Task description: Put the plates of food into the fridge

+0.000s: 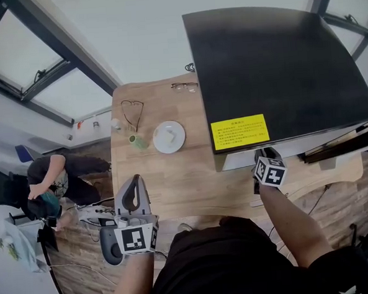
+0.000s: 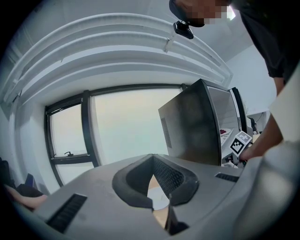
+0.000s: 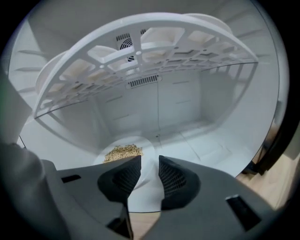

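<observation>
A black mini fridge (image 1: 279, 69) stands on the wooden table (image 1: 173, 181). My right gripper (image 1: 267, 160) reaches into its open front. In the right gripper view a white plate (image 3: 144, 146) with brownish food (image 3: 123, 151) lies on the white fridge floor (image 3: 201, 140). The right gripper (image 3: 150, 161) is open just behind the plate, its pads apart and pressing on nothing. A second white plate (image 1: 169, 137) sits on the table left of the fridge. My left gripper (image 1: 135, 178) hovers at the table's near edge, shut and empty (image 2: 153, 159), pointing toward that plate.
A white slotted shelf (image 3: 140, 61) spans the fridge above the plate. The dark door edge (image 3: 276, 145) stands at the right. Glasses (image 1: 132, 109), a second pair (image 1: 184, 85) and a small green cup (image 1: 138, 141) lie on the table. A person (image 1: 55, 173) sits at the left.
</observation>
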### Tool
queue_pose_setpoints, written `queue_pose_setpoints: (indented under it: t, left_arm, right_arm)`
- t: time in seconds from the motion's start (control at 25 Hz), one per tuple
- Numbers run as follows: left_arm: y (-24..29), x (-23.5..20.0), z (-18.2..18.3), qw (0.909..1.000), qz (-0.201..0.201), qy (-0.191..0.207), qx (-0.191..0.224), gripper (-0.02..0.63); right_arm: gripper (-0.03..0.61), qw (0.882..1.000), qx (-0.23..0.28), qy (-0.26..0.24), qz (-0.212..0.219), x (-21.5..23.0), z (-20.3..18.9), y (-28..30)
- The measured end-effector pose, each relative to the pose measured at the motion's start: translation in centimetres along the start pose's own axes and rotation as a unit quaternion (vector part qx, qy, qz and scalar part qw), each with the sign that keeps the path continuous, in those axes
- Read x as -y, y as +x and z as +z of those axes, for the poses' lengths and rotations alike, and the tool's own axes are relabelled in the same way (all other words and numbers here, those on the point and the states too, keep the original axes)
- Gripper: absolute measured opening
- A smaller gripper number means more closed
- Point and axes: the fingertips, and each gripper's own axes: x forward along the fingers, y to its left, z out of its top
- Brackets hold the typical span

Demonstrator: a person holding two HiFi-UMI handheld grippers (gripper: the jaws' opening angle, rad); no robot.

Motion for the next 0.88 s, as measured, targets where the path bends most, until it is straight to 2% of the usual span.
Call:
queue_pose_setpoints:
  t: [0.28, 0.48, 0.64, 0.76, 0.88]
  left_arm:
    - [0.7, 1.6, 0.6, 0.9996, -0.025, -0.009, 0.012, 0.005]
    - [1.6, 3.4, 0.4, 0.9981, -0.048, -0.036, 0.016, 0.005]
    - [2.1, 4.7, 1.0, 0.9971, -0.064, -0.036, 0.021, 0.005]
    - [2.5, 6.2, 1.4, 0.9957, -0.081, -0.036, 0.027, 0.005]
    - [2.9, 8.1, 1.3, 0.9940, -0.098, -0.041, 0.029, 0.005]
  right_arm:
    - [0.118, 0.997, 0.065, -0.007, 0.051, -0.9, 1.8, -4.0]
    - [0.118, 0.987, 0.128, -0.018, 0.091, -0.8, 3.8, -8.0]
    - [0.117, 0.982, 0.155, -0.031, 0.108, -0.3, 5.1, -11.3]
    - [0.066, 0.976, 0.182, -0.044, 0.114, 0.2, 6.4, -13.9]
    - [0.023, 0.972, 0.204, -0.059, 0.104, 1.0, 7.5, -16.1]
